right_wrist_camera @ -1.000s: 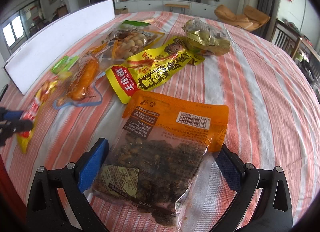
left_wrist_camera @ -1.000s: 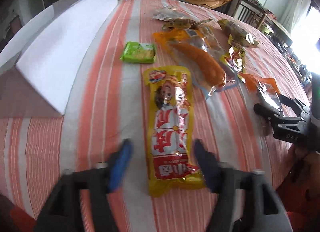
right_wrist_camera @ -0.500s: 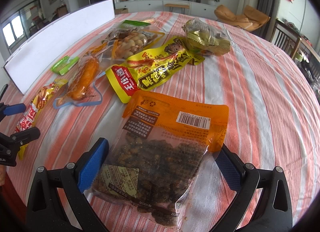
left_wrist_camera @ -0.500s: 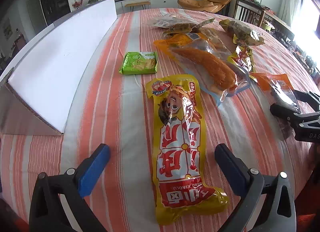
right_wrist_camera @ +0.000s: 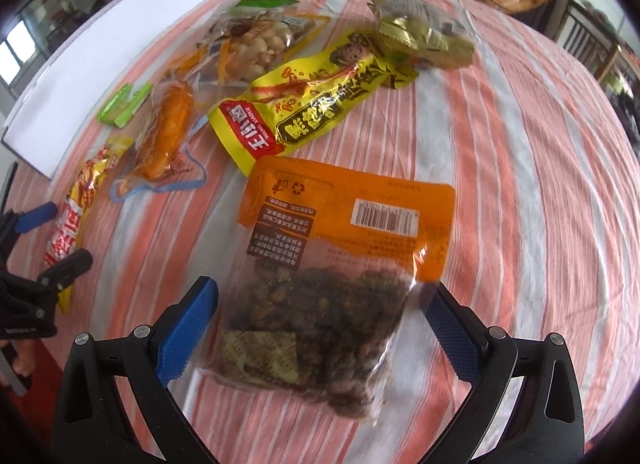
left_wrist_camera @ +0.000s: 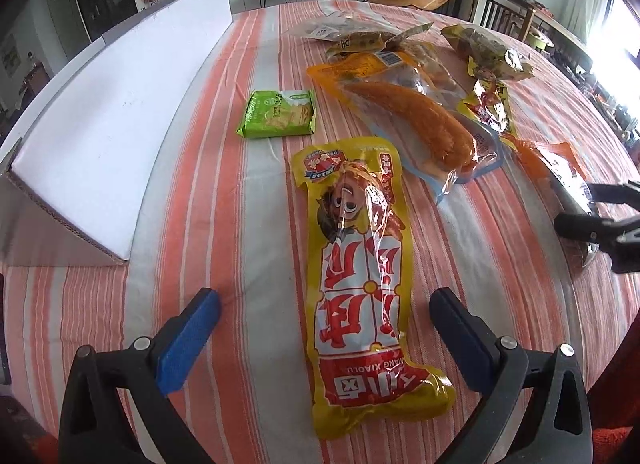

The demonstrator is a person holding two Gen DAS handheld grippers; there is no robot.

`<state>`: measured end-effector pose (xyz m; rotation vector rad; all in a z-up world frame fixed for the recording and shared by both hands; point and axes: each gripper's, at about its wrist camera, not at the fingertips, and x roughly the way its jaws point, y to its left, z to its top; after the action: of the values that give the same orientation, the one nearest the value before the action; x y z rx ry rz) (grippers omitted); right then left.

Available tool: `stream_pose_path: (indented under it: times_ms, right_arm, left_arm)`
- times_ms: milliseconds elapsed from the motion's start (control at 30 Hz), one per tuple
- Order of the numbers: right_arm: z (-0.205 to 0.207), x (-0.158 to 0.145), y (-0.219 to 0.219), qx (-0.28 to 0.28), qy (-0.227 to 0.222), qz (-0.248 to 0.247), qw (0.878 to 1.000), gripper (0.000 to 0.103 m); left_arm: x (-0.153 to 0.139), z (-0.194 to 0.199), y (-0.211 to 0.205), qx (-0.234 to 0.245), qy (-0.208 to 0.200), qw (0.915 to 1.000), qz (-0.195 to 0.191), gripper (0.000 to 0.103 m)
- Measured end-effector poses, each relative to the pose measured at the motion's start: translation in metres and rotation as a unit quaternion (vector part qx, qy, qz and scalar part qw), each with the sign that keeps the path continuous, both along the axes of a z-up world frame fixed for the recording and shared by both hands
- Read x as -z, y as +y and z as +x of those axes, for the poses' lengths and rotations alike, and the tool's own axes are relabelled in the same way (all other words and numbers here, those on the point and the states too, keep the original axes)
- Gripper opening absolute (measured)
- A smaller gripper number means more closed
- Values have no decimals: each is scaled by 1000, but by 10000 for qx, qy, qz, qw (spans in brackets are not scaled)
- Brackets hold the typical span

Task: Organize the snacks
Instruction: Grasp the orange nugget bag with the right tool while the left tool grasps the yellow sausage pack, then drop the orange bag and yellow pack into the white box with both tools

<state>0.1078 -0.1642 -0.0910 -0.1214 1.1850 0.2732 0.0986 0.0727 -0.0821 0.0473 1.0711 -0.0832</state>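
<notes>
1. Jaws of my left gripper (left_wrist_camera: 324, 328) have just been opening; now spread wide, astride the long yellow-and-red plastic snack pouch (left_wrist_camera: 360, 264) on the striped tablecloth (left_wrist_camera: 224, 200), pads clear.
2. Pouch released here, I judge; my right gripper (right_wrist_camera: 320, 316), open too, straddles the orange-topped clear bag of dark nuts (right_wrist_camera: 332, 264).

The striped tablecloth (left_wrist_camera: 224, 192) is matt woven cloth. The yellow pack (left_wrist_camera: 360, 280) and orange bag (right_wrist_camera: 344, 240) are glossy, crinkled plastic film. The white board (left_wrist_camera: 100, 120) looks smooth and matt, with a corrugated cardboard edge.
</notes>
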Motion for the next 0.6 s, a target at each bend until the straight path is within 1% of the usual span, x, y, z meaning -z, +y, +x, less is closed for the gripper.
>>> stream_pose_path:
  times_ms: [67, 100, 133, 167, 200, 233, 267, 300, 367, 400, 467, 500, 567, 600]
  right_arm:
    - [-7, 3, 2, 100, -24, -204, 9997, 102]
    - [-11, 3, 3, 104, -108, -252, 9996, 102]
    - [-14, 3, 1, 147, -164, -202, 9996, 102]
    - [-16, 2, 0, 171, -218, -179, 9995, 101]
    - [-19, 1, -3, 158, -297, -131, 9993, 96]
    - [-23, -1, -5, 127, -364, -106, 9992, 81]
    - [-29, -6, -8, 65, -441, -103, 9990, 78]
    - [-31, -11, -14, 35, -360, 88, 9993, 75]
    - [-34, -21, -27, 129, -263, 535, 9981, 74]
    - [-37, -32, -34, 209, -296, 812, 9960, 74]
    - [-40, -46, -31, 203, -361, 1191, 9920, 74]
    - [-39, -57, -28, 142, -390, 1343, 9901, 74]
    - [-30, -69, -10, -45, -385, 1510, 9878, 74]
    - [-23, -77, 4, -171, -358, 1608, 9862, 74]
  left_arm:
    - [-1, -2, 0, 12, -17, 10000, -26, 97]
    - [-4, -4, -1, 45, -96, 9999, -30, 79]
    - [-8, -7, -3, 156, -179, 9997, -96, 50]
    - [-10, -8, -5, 167, -210, 9996, -17, 45]
    - [-10, -9, -4, 113, -189, 9997, 48, 42]
    - [-10, -10, -1, 96, -167, 9997, -144, 41]
    - [-11, -13, 4, 67, -206, 9990, -397, 41]
    - [-12, -15, 8, 35, -185, 9978, -640, 40]
    - [-19, -22, 15, -17, -242, 9937, -1097, 40]
    - [-24, -25, 16, -5, -301, 9925, -1183, 40]
    - [-42, -29, 20, -8, -456, 9886, -1433, 40]
    - [-50, -28, 21, -12, -506, 9865, -1561, 41]
    - [-73, -25, 36, -70, -663, 9802, -1862, 41]
    - [-87, -21, 47, -136, -774, 9781, -1927, 41]
